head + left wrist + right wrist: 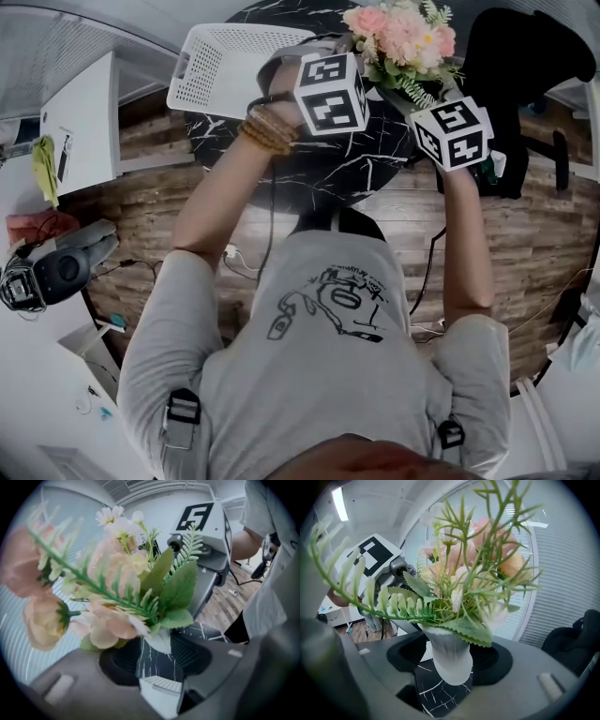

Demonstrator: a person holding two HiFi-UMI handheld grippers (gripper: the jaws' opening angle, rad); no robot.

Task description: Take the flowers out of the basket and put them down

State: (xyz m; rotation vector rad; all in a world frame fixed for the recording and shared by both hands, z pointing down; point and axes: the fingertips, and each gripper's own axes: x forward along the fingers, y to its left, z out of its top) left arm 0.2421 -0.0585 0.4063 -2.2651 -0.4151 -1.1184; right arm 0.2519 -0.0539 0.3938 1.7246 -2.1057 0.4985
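Note:
A bunch of pink and cream artificial flowers (pixel 403 36) with green fern fronds stands in a small white ribbed vase (pixel 449 656). It hangs above the black marbled table (pixel 319 173). Both grippers meet at its base from opposite sides. My right gripper (pixel 450 665) is shut on the vase, whose sides touch both pads. My left gripper (pixel 157 654) has the vase's lower end (pixel 160 643) between its tips and looks closed on it. The white perforated basket (pixel 225 66) stands on the table to the left, apart from the flowers.
A black chair (pixel 525 66) stands right of the table. A white desk (pixel 89 122) runs along the left, with a headset-like device (pixel 52 272) lower down. Cables lie on the wood floor (pixel 525 244). Blinds cover the window (pixel 567 573) behind the flowers.

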